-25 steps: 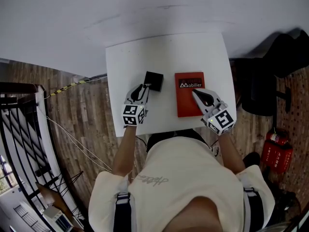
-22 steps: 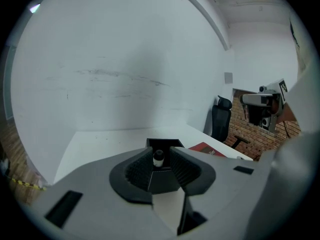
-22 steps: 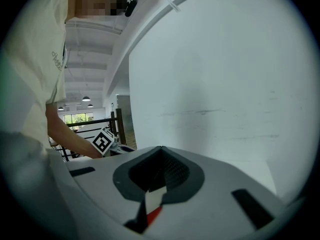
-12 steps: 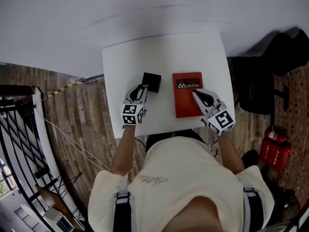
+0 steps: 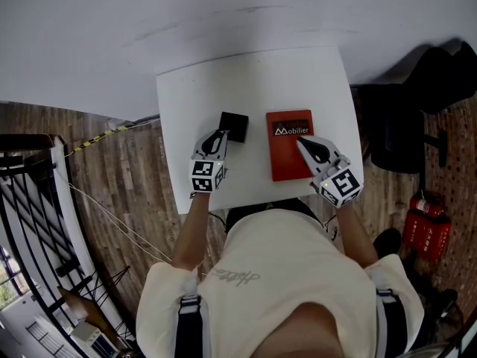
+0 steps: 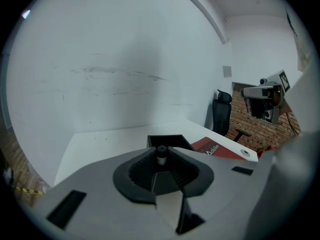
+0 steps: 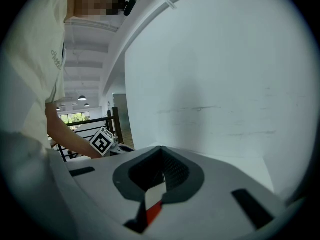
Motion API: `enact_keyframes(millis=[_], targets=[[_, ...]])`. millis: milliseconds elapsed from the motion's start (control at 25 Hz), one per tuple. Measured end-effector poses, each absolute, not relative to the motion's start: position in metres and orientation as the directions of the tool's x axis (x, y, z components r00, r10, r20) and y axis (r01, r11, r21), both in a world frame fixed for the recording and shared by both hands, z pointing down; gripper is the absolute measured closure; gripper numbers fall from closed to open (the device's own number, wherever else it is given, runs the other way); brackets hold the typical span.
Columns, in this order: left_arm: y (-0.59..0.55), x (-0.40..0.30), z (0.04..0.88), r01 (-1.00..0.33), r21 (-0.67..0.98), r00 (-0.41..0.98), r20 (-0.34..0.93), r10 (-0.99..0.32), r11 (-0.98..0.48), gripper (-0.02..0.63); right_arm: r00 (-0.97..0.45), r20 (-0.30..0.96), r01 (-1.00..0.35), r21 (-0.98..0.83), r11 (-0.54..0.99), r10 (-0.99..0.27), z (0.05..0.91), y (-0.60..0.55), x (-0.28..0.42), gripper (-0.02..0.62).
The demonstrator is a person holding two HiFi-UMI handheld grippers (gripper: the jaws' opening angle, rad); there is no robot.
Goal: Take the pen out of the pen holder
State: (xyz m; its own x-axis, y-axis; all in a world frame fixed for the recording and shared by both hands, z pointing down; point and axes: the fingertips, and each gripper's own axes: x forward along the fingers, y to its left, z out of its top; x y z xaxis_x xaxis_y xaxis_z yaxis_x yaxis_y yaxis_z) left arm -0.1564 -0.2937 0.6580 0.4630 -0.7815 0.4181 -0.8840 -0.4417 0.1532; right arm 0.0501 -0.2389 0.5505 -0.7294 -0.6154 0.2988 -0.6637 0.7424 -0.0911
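Note:
The black square pen holder (image 5: 235,125) stands on the white table (image 5: 253,80), also seen in the left gripper view (image 6: 176,140). My left gripper (image 5: 221,136) sits at its near left corner. In the left gripper view the jaws (image 6: 161,157) are closed around the dark-capped top of a pen (image 6: 161,152) that stands just in front of the holder's opening. My right gripper (image 5: 301,143) hovers over the near part of a red book (image 5: 291,146), shut with nothing in it (image 7: 161,149); a strip of red shows below its jaws.
The red book (image 6: 217,149) lies right of the holder. A black office chair (image 5: 402,136) and red fire extinguishers (image 5: 425,233) stand right of the table. A white wall rises behind the table, and a black railing (image 5: 30,222) runs along the left over wooden floor.
Almost nothing differs; the head view has shifted slightly, and both grippers keep their places by the holder and over the book.

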Motion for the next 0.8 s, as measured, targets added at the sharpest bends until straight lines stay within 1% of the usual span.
enact_keyframes(millis=[800], targets=[[-0.298, -0.152, 0.647, -0.884, 0.134, 0.461, 0.415, -0.785, -0.448, 0.526, -0.726, 0.288, -0.669, -0.083, 0.739, -0.624, 0.547, -0.238, 0.056, 0.589]])
